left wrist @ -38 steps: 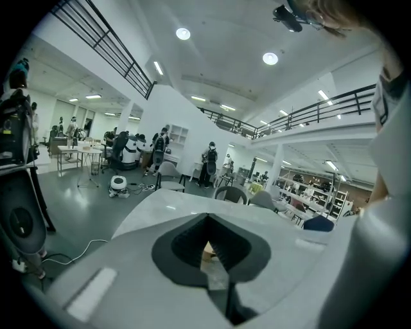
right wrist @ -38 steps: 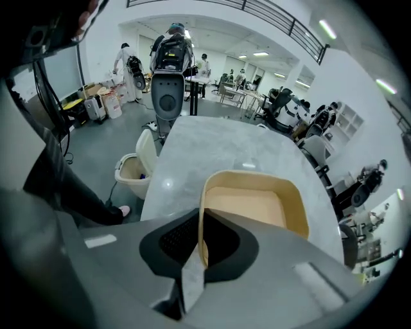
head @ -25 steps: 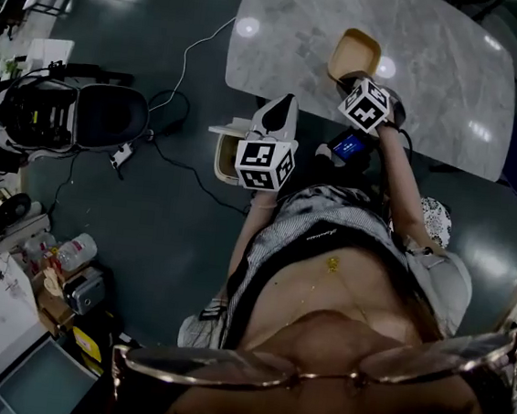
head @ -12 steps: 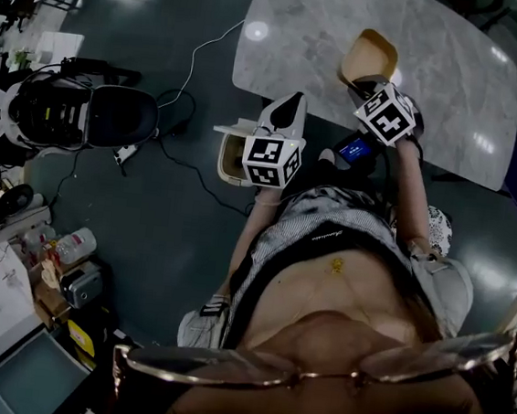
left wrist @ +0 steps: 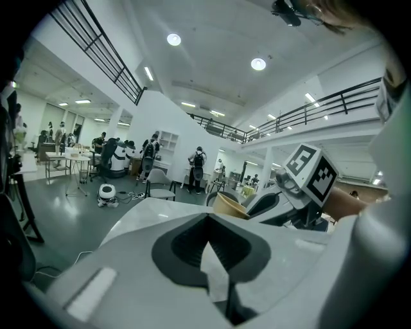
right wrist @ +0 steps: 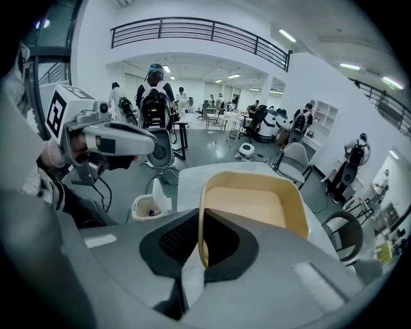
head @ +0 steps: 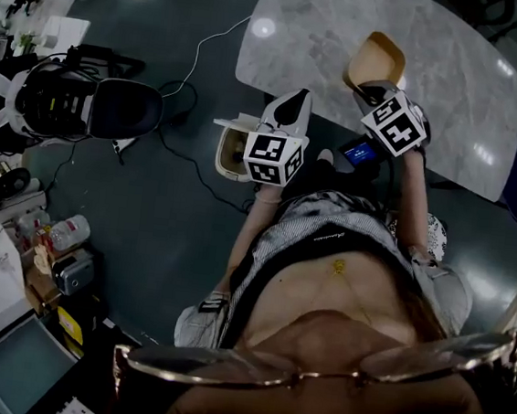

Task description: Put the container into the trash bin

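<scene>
With the left claw [left wrist: 212,257] closed and empty, the right claw [right wrist: 199,241] grips the container [right wrist: 253,205], which has yet to reach the trash bin [right wrist: 149,207] at its lower left.

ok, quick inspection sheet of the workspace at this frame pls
Surface: marble table, only the container seen on it.
Job's things: tan container tilted, near the table's edge; trash bin on the floor, lid open.
Clutter: bottle and boxes on the floor at the left.
Grippers: right tongs shut on the container's rim; left tongs shut, empty, over the bin in the head view.
Cables: white cable on the floor left of the table.
Surroundings: open hall with people, desks and chairs far off.
</scene>
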The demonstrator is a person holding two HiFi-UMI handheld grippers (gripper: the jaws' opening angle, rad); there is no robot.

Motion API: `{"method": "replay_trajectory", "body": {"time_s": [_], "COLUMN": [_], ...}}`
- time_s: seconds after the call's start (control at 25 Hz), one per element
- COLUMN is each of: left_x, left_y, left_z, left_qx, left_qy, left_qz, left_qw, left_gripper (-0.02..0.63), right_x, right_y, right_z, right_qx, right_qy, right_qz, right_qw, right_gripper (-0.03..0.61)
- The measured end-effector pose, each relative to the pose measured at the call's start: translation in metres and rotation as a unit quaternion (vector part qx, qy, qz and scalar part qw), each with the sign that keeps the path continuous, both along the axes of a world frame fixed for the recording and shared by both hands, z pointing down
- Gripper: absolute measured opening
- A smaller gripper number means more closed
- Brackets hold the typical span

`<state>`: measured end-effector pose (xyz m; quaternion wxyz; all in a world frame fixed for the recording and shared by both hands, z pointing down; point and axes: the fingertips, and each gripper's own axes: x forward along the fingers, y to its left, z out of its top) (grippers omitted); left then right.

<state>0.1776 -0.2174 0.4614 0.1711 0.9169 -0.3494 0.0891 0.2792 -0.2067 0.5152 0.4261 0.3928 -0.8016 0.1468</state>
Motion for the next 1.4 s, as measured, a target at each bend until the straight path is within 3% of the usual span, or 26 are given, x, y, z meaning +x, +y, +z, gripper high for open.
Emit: {"method": "replay_trajectory", "body": {"time_s": [0.28,0.48,0.8,1.12,1.4], "left_x": [-0.021,-0.062,-0.173,-0.283,-0.357], "left_y": [0.003,0.008,0.024,0.056,0.081], "left_z": [-0.013,-0.026,-0.023,-0.019,-0.009], "left_qx": [0.013,0.019,0.018,0.020,0.011], "left_qy": [0.018,0.020,0.011,0.002,-0.005], "left_qz": [0.010,0.005,-0.035,-0.102,-0.143], "left_qw": [0.9997,0.9996,0.9991,0.9946,0.9896], "left_gripper": [0.001,0.001,0.001,0.001,0.001], "right_x": [-0.023,-0.062,-0.169,-0.283,-0.361], "right_y": [0.004,0.009,0.020,0.047,0.069], "right_z": [-0.006,-0.015,-0.016,-0.010,-0.003], "right_qx": [-0.006,-0.007,-0.010,-0.017,-0.021], "right_qy": [-0.003,-0.001,-0.020,-0.037,-0.051], "right_qz": [-0.004,-0.011,-0.043,-0.113,-0.155], "right_qw": [1.000,1.000,0.999,0.993,0.986], "right_gripper": [0.034,0.035,0.034,0.034,0.034]}}
